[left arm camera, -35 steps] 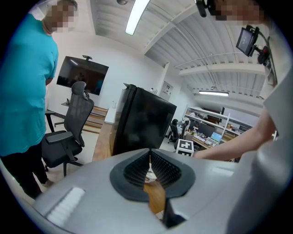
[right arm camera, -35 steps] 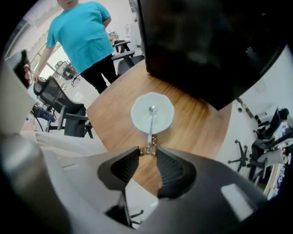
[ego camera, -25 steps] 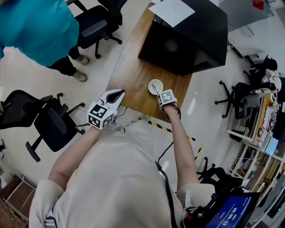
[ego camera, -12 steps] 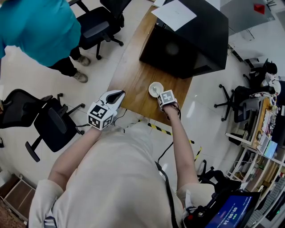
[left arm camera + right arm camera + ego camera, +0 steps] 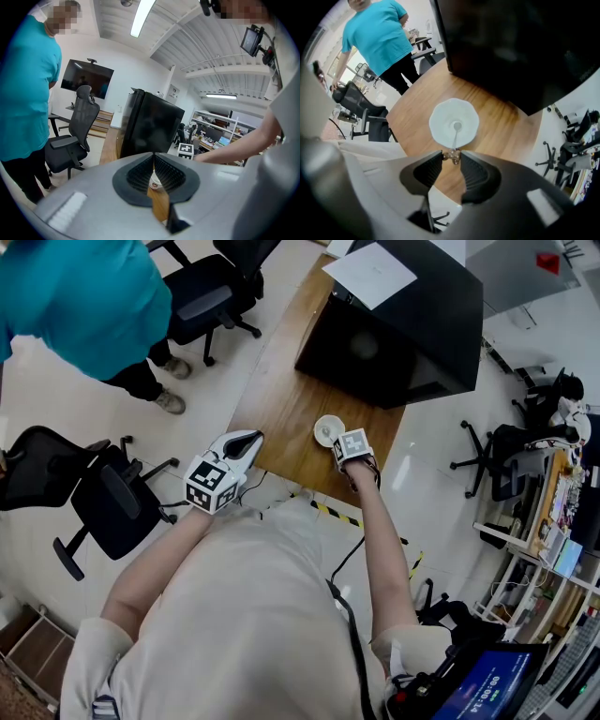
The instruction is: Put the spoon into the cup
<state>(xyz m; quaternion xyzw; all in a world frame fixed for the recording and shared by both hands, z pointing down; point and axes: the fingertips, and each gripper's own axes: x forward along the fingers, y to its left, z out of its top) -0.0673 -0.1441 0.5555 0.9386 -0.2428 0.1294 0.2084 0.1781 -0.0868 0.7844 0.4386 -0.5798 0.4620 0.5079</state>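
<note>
One spoon: bowl seemingly inside cup.
Right gripper: clamped on spoon; letting go not yet done.
Left gripper: jaws together, empty.

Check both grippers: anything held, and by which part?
The right gripper holds the spoon by the top end of its handle, bowl pointing down over the white cup. The left gripper is shut on nothing.

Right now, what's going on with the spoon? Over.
Right gripper shut on spoon above cup. Spoon's bowl in cup's mouth. Left gripper shut, empty. Black box behind cup, not blocking.
</note>
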